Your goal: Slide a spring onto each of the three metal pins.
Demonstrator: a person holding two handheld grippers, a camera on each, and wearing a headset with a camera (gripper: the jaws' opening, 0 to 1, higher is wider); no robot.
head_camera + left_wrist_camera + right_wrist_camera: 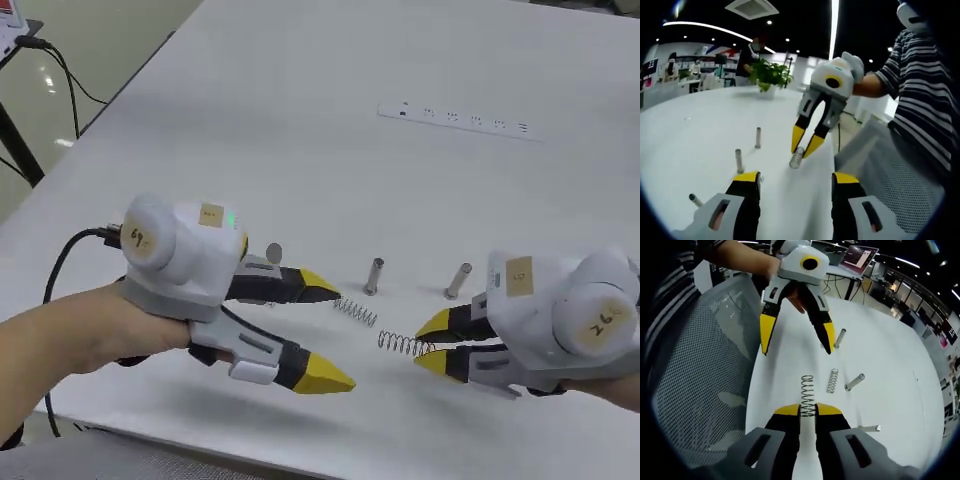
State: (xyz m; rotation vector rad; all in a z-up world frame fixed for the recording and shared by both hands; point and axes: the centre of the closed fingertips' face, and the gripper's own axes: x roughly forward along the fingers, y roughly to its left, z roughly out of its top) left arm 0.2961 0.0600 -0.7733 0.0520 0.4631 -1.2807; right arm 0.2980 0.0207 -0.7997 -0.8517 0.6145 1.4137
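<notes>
"Wire, thin and coiled: the spring (807, 395) in the right gripper (808, 410) looks feather-light and squashy, close to the near edge of the table (300, 120). How is it held?"

"The right gripper's yellow-tipped jaws are closed on one end of it. The rest pokes out free toward the left gripper (325, 333), whose jaws stand wide apart with nothing between them, also by the near edge."

"Would you hold it there?"

"I'd judge a grip on the end coils right, since it leaves the other mouth open for a pin. Pinch lightly, though. Wire that soft will likely buckle or shoot out sideways if squeezed hard, and the free end will wobble."

"And beyond it?"

"A second spring (355, 311) lies loose on the smooth white table, just past the held one, touching neither gripper. Farther in are three short, stiff, polished metal cylinders. The middle pin (373, 276) is just behind the loose spring and the right-hand pin (458, 281) is beside it; both seem to stand on end. The left-hand pin (273, 252) is partly hidden behind the left gripper, so I can't tell how it sits. The two in clear view are bare. They're probably slick, so a coil should slide down readily once lined up."

"Anything farther?"

"A flat white power strip (455, 120) toward the far edge, well apart from the work."
</notes>
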